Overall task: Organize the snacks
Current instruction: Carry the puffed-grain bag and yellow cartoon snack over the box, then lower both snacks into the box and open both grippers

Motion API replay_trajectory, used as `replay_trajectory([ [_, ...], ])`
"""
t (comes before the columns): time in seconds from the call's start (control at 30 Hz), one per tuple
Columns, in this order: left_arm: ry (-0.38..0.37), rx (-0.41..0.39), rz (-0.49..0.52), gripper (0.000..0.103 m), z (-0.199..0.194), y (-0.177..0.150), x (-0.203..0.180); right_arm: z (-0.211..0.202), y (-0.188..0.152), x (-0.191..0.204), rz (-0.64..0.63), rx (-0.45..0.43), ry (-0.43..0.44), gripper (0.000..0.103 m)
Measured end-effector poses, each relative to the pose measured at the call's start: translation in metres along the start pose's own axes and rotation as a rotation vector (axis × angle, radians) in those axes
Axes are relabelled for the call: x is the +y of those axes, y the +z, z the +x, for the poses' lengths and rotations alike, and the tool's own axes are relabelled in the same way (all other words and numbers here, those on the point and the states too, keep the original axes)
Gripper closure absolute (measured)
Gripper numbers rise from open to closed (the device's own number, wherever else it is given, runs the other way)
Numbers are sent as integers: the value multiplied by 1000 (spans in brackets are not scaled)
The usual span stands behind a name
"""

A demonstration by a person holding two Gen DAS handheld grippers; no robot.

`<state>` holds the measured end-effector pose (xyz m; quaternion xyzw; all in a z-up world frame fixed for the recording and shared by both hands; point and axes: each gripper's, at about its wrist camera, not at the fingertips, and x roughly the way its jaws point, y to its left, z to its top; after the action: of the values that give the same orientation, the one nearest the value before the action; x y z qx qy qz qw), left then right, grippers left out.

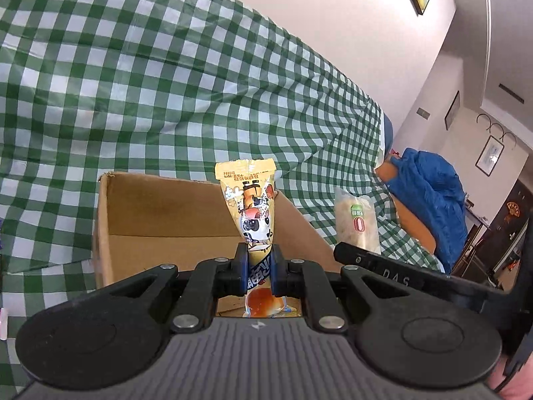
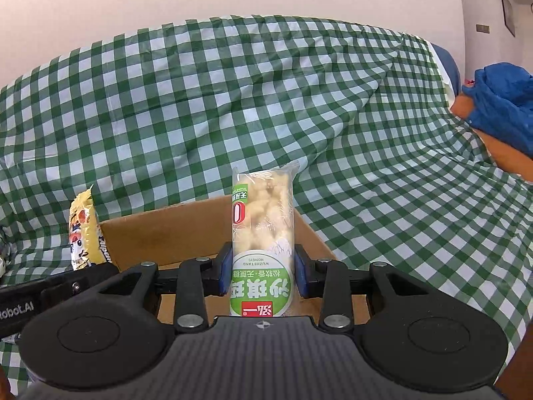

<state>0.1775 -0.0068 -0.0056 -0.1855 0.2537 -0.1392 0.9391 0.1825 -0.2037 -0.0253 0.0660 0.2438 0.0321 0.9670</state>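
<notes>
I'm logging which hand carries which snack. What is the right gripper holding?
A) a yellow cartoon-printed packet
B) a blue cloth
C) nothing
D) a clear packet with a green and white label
D: in the right wrist view the right gripper is clamped on the clear packet with a green and white label above the cardboard box.

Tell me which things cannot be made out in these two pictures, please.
- Brown cardboard box: floor and near wall, both views, hidden by each gripper's body.
- Yellow cartoon-printed snack packet: lower end, left wrist view, covered by the jaws.
- Clear green-labelled snack pack: bottom edge, right wrist view, behind the gripper body.
</notes>
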Motion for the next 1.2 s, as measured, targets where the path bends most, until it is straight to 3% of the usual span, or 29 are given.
replay_trajectory([
  [0.4, -9, -2, -52, 90, 2, 11, 5, 2, 1, -1, -9, -5, -14, 65],
  [1.2, -17, -16, -57, 90, -5, 15, 2, 4, 2, -2, -24, -7, -14, 65],
])
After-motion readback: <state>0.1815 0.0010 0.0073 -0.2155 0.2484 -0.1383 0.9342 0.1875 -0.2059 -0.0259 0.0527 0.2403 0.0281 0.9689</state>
